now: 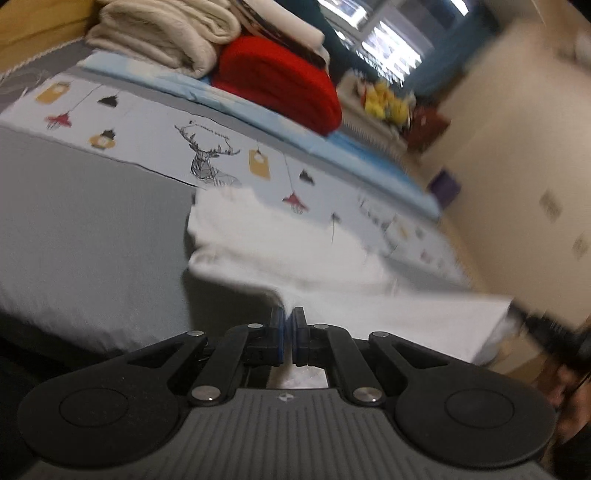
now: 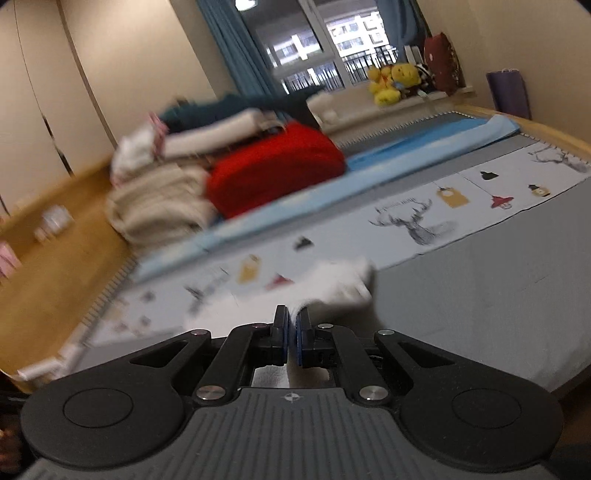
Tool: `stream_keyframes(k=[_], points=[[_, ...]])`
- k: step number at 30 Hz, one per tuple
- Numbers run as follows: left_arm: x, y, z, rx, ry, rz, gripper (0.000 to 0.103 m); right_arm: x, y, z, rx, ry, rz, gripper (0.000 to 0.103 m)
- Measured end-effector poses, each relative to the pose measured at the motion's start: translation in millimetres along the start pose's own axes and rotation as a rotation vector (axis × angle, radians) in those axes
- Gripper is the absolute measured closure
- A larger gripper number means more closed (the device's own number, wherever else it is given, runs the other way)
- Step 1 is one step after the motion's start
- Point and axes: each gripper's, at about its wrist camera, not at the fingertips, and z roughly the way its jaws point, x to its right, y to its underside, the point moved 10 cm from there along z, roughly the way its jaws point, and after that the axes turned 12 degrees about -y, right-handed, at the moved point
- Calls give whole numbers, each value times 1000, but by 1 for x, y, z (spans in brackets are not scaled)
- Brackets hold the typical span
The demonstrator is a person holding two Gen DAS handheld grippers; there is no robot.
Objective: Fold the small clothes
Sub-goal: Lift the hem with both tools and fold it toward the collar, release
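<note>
A small white garment [image 1: 295, 254] lies on the grey bed sheet [image 1: 81, 229], partly lifted off it at its near edge. My left gripper [image 1: 288, 314] is shut on that near edge, the cloth pinched between the blue pads. In the right wrist view the same white garment [image 2: 332, 280] looks blurred, and my right gripper [image 2: 291, 317] is shut on another part of its edge. Both grippers hold the cloth above the bed. The rest of the garment's shape is blurred.
A stack of folded cream blankets [image 1: 162, 33] and a red folded one [image 1: 280, 85] sits on a light blue sheet [image 1: 369, 158] at the back. A printed cloth with deer and lamps [image 2: 424, 214] runs across the bed. Yellow plush toys [image 2: 391, 81] sit by the window.
</note>
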Motion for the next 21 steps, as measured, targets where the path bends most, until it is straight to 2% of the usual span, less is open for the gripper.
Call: stream_keyframes(k=[3, 6, 9, 14, 17, 21], points=[[-2, -8, 9, 8, -22, -6, 99, 5, -3, -11, 31, -21, 68, 100], [-3, -28, 35, 12, -74, 29, 99, 23, -5, 7, 16, 13, 73, 100], [-11, -63, 78, 15, -120, 55, 99, 41, -15, 38, -2, 53, 69, 100], [-25, -115, 164, -60, -167, 72, 99, 63, -38, 105, -60, 129, -39, 100], [-32, -131, 208, -91, -200, 118, 99, 77, -45, 148, -125, 153, -97, 100], [-48, -126, 254, -165, -249, 74, 99, 103, -38, 202, -218, 191, -140, 100]])
